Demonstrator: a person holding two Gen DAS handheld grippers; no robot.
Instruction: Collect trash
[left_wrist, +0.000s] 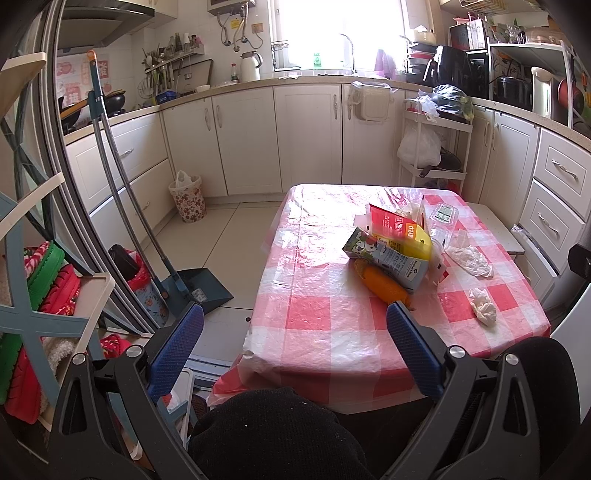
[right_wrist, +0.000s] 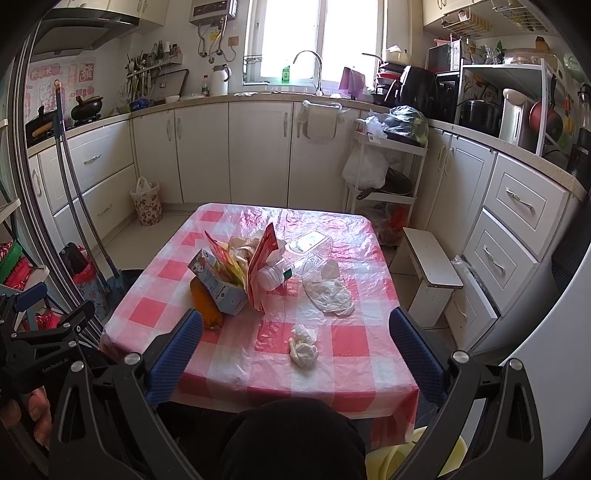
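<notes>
Trash clutters a pink-checked tabletop (right_wrist: 365, 369) in a home kitchen: a milk carton (right_wrist: 218, 284) leaning over an orange bottle (right_wrist: 205, 304), a red wrapper (right_wrist: 264, 258), a clear plastic bottle (right_wrist: 295, 266) on its side, and two crumpled tissues (right_wrist: 303, 349) nearer the front edge. The left gripper (left_wrist: 295, 350) and right gripper (right_wrist: 295, 354) both hover above the near edge, fingers spread wide, holding nothing. A flowered waste bin (right_wrist: 146, 201) stands by the cabinets.

Blown-out window (left_wrist: 332, 29) backlights the kitchen; tablecloth (right_wrist: 258, 332) glares; fisheye edges bend, darken.
</notes>
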